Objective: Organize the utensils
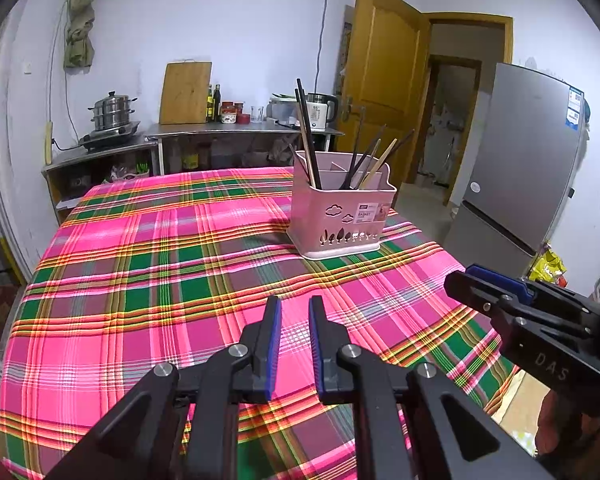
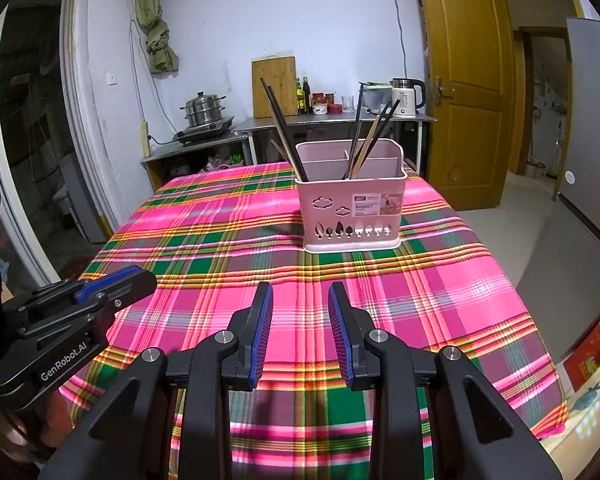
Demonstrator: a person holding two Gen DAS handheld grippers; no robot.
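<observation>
Pink divided utensil basket (image 2: 352, 204) upright on plaid cloth, chopsticks (image 2: 284, 128) leaning inside

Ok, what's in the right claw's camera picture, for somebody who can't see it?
A pink basket holding chopsticks stands on a pink and green checked tablecloth. The right claw hangs open and empty in front of it, and the left claw pokes in at the left edge.
</observation>
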